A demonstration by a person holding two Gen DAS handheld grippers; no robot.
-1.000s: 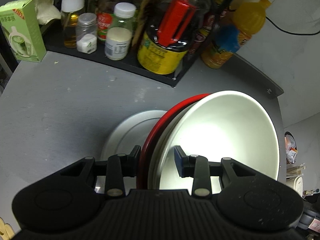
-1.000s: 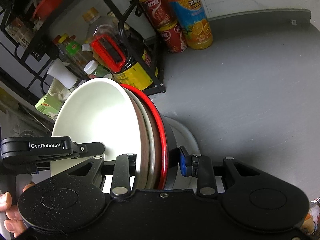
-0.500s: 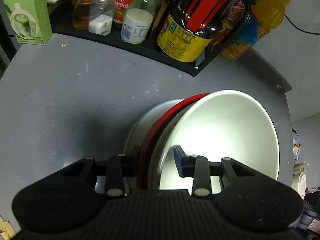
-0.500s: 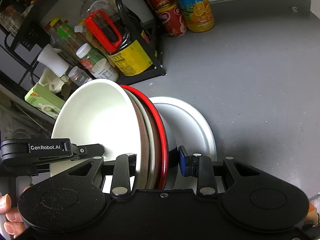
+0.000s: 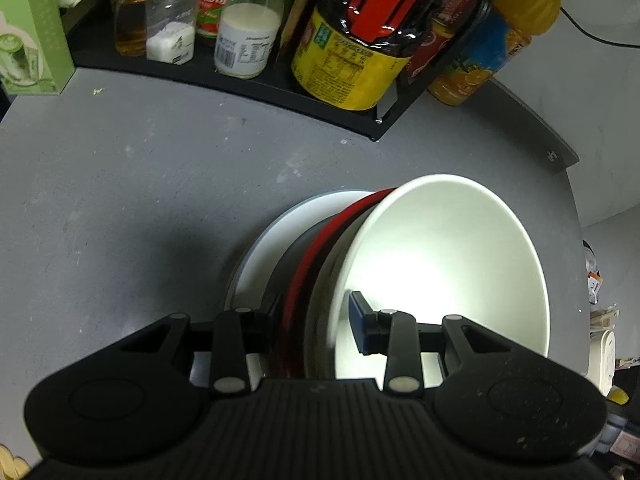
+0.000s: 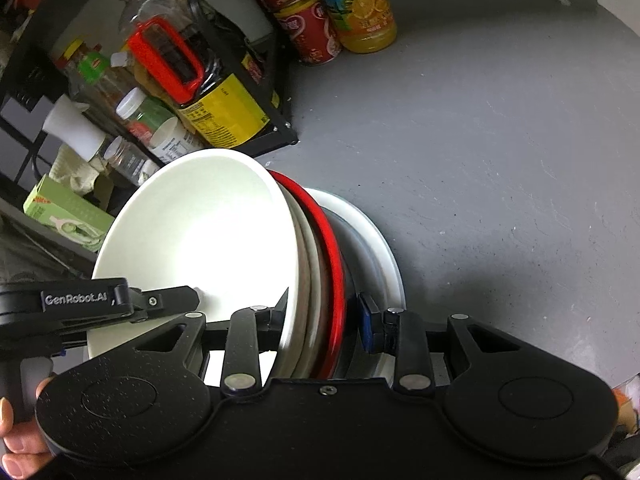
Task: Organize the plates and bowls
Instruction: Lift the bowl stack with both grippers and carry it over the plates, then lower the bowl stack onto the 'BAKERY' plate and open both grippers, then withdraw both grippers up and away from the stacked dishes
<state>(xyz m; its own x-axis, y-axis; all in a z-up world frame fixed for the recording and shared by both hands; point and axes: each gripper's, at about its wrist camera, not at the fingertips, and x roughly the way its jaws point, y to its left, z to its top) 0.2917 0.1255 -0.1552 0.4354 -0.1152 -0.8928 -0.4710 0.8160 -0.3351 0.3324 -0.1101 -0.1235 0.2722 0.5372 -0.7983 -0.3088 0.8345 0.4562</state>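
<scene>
You hold a nested stack, white bowl (image 5: 448, 264) inside red-rimmed bowl (image 5: 316, 248), with left gripper (image 5: 316, 322) and right gripper (image 6: 322, 312) each narrowly clamped on its rim, over the white plate (image 6: 384, 248) mid-table (image 5: 120, 184). Setting it down remains.

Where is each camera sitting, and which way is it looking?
Left wrist: sits on the left gripper, looking steeply down along its fingers at the stack of bowls it clamps; only the gripper shows.
Right wrist: sits on the right gripper, looking down at the same stack of bowls; the left gripper and a hand show.
Both share: white plate, grey table, bottle rack.
</scene>
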